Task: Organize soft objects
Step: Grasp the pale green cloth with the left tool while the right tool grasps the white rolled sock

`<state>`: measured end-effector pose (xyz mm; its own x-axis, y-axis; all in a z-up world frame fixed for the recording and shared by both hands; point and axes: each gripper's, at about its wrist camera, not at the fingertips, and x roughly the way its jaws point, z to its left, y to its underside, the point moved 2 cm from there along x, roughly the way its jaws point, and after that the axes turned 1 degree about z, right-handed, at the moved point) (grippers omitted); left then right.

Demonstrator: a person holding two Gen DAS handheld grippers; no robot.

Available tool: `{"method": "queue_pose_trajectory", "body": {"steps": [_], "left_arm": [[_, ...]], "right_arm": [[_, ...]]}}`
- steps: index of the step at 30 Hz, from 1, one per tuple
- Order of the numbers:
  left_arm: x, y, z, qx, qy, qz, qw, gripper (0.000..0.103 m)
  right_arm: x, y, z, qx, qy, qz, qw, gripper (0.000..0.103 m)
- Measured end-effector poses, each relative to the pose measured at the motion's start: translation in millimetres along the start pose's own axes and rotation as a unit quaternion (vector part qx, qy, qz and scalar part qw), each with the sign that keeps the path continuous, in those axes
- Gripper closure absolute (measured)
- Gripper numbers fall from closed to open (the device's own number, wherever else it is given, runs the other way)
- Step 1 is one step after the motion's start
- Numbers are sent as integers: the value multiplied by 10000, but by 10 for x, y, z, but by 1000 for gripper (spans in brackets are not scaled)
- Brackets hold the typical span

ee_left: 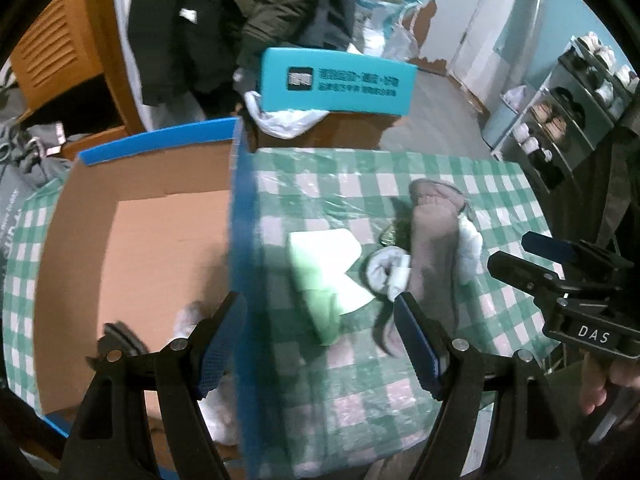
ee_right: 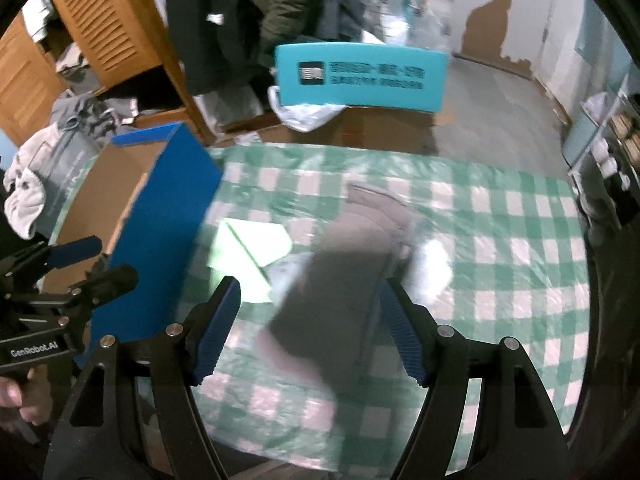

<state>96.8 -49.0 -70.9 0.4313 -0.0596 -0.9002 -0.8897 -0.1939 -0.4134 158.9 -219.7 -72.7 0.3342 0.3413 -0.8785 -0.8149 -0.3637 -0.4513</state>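
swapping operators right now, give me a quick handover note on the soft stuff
Left tool: open, empty, over the blue wall of the cardboard box.
Right tool: open, holding nothing, above the grey-brown garment.
On the checked cloth: pale green folded cloth, rolled grey-white socks, the garment, a white fluffy item.
Done: some pale soft pieces already lie in the box.
Left: move the items on the cloth into the box.

A checked table (ee_left: pixel 500 184) bears a blue box (ee_left: pixel 240 240), green cloth (ee_left: pixel 320 264) and brown garment (ee_left: pixel 434 240).
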Motion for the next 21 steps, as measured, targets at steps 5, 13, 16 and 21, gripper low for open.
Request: {"method": "queue_pose_trajectory", "body": {"steps": [5,13,16,21], "left_arm": [[219,-49,-135,-8,194,228,9996,25],[426,-61,-224,-91,352,406,9985,26],[522,-72,-255,-109,411,486,9979,25],[674,-41,-258,-128,423,645,9969,25]], "right_arm": [[46,33,-282,257,82,69,9996,30],[122,87,-605,538,221,179,9981,30],[186,107,-690,603,289,277,9974,30],[294,133,-825,745,316,399,9959,30]]}}
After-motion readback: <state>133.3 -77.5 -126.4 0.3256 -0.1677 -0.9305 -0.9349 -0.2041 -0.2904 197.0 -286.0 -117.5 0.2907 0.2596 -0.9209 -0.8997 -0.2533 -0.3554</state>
